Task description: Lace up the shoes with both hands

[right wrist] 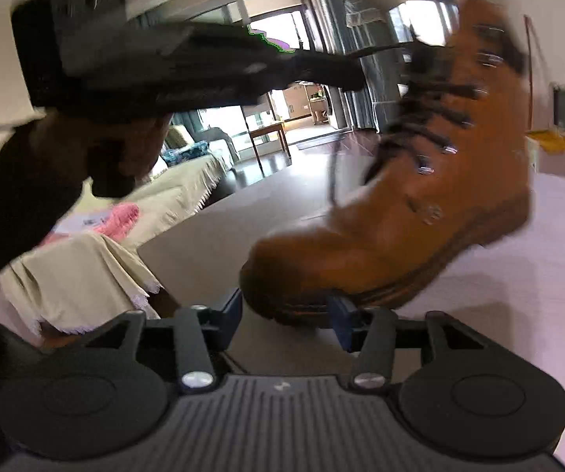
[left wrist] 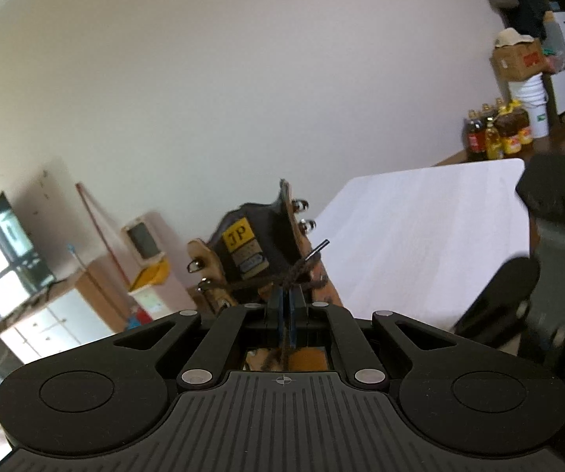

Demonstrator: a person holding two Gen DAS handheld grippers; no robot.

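The tan boot [right wrist: 412, 181] is standing centre-right in the right wrist view on the white desk [right wrist: 518, 295], likely heavy and stiff. Its dark lace [left wrist: 294, 271] is thin and limp, best pinched near the aglet. The left gripper [left wrist: 285, 303] is clamping that lace mid-frame; the right gripper [right wrist: 288, 310] is gaping empty before the toe.

**Colour rundown on the boot setup**

Boot [right wrist: 420, 212] is tan-orange leather, darker brown sole, silver lace hooks. Lace [left wrist: 302, 269] is dark brown, black tip at its 1 o'clock end. Tongue label [left wrist: 240, 233] is yellow with black letters. Table [left wrist: 420, 236] is white. Both grippers are black with blue pads [right wrist: 341, 316]. The bottles [left wrist: 496, 133] at 2 o'clock look yellow and red.
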